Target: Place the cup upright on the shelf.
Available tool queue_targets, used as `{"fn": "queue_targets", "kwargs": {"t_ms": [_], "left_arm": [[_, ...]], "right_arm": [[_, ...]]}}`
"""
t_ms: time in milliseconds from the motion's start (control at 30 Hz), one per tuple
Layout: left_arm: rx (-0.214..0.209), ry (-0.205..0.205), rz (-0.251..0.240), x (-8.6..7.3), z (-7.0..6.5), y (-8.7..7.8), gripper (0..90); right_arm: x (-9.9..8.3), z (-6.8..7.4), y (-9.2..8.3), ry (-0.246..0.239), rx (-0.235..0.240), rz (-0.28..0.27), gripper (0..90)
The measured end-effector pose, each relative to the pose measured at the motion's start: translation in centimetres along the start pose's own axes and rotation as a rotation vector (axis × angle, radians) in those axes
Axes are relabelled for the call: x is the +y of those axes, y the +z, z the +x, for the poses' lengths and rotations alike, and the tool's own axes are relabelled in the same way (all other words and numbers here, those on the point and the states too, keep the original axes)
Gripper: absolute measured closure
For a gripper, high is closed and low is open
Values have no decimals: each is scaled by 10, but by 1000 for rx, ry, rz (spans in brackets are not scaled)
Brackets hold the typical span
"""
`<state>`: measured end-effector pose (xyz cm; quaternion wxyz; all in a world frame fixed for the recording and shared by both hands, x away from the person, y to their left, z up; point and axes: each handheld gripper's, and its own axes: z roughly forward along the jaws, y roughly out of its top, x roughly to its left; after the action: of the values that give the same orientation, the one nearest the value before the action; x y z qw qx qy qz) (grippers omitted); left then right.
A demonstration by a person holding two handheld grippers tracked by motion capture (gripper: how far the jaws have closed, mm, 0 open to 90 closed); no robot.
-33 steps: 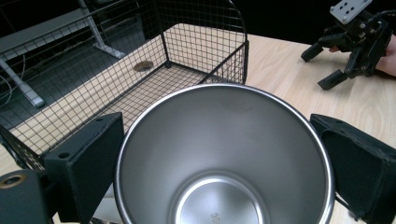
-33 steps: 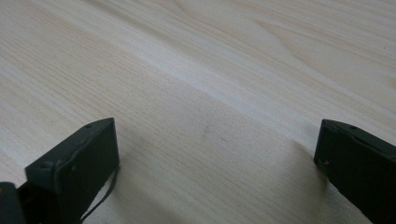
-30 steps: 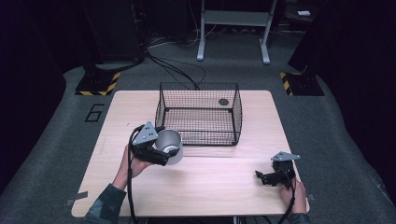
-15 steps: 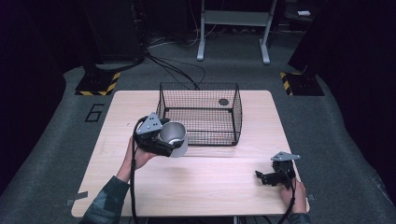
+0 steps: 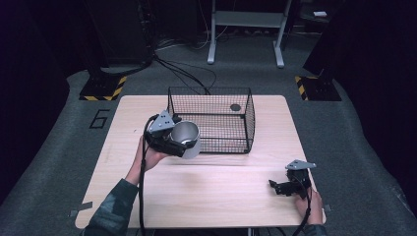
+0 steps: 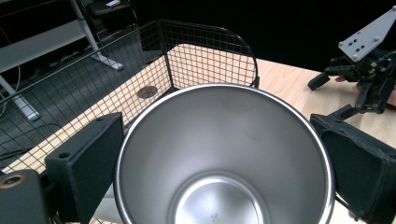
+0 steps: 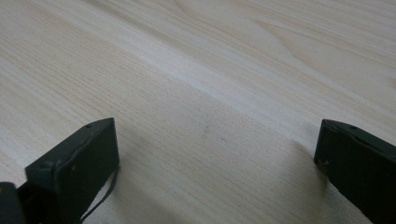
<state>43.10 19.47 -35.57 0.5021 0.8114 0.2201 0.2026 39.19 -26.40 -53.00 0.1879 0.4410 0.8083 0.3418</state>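
your left gripper clamped a stainless steel cup by its sides, jaws against its outer wall, held tilted just beside the near left corner of the black wire basket. your right gripper rested low at the wooden table's near right, jaws spread wide, gripping nothing.

Pale wood, black wire, bright steel

The table is light wood with fine grain; the mesh basket is black; the cup is silvery steel; yellow-and-black hazard stripes at upper left; grey floor.
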Motion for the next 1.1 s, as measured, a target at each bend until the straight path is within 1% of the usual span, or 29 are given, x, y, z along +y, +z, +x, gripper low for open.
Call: {"fn": "queue_targets", "kwargs": {"t_ms": [67, 100, 133, 167, 200, 233, 267, 300, 333, 367, 400, 467, 500, 600, 633, 667, 700, 733, 800, 933, 1033, 1100], "left_arm": [[-5, -3, 4, 1, 1, 1, 65], [5, 3, 2, 2, 3, 2, 65], [2, 3, 8, 3, 4, 2, 65], [5, -2, 8, 4, 4, 3, 65], [3, 2, 7, 5, 6, 3, 65], [2, -6, 3, 7, 8, 5, 65], [3, -3, 2, 8, 10, 5, 65], [8, -4, -1, 10, 10, 7, 65], [13, 3, 3, 11, 12, 7, 65], [10, 0, 6, 12, 12, 9, 65], [19, 11, 11, 14, 14, 10, 65], [15, 0, 11, 15, 15, 12, 65], [25, 6, 9, 17, 16, 13, 65], [27, 3, 11, 21, 20, 16, 65], [30, 3, 4, 21, 21, 17, 65], [23, 0, 12, 22, 23, 19, 65], [27, -7, 7, 23, 23, 21, 65], [27, -7, 7, 23, 23, 21, 65], [35, 8, 22, 26, 26, 24, 65], [45, -3, 14, 30, 29, 29, 65], [45, -1, 25, 32, 33, 32, 65], [54, 2, 26, 33, 36, 36, 65]], "right_arm": [[0, 1, 0, 7, -1, 1, 0], [0, 0, 0, 2, 0, 0, 0], [0, 1, 0, 7, -1, 1, 0], [0, 1, 0, 7, -1, 1, 0], [0, 1, 0, 7, -1, 1, 0], [0, 1, 0, 7, -1, 1, 0], [0, 1, 0, 7, -1, 1, 0], [0, 1, 0, 7, -1, 1, 0], [0, 1, 0, 7, -1, 1, 0], [0, 1, 0, 7, -1, 1, 0], [0, 1, 0, 7, -1, 1, 0], [0, 1, 0, 7, -1, 1, 0], [0, 1, 0, 7, -1, 1, 0], [0, 1, 0, 7, -1, 1, 0], [0, 1, 0, 7, 0, 1, 0], [0, 1, 0, 7, -1, 1, 0], [0, 1, 0, 7, -1, 1, 0], [0, 1, 0, 7, -1, 1, 0], [0, 1, 0, 7, -1, 1, 0], [0, 1, 0, 7, 0, 1, 0], [0, 1, 0, 7, -1, 1, 0], [0, 1, 0, 7, -1, 1, 0]]}}
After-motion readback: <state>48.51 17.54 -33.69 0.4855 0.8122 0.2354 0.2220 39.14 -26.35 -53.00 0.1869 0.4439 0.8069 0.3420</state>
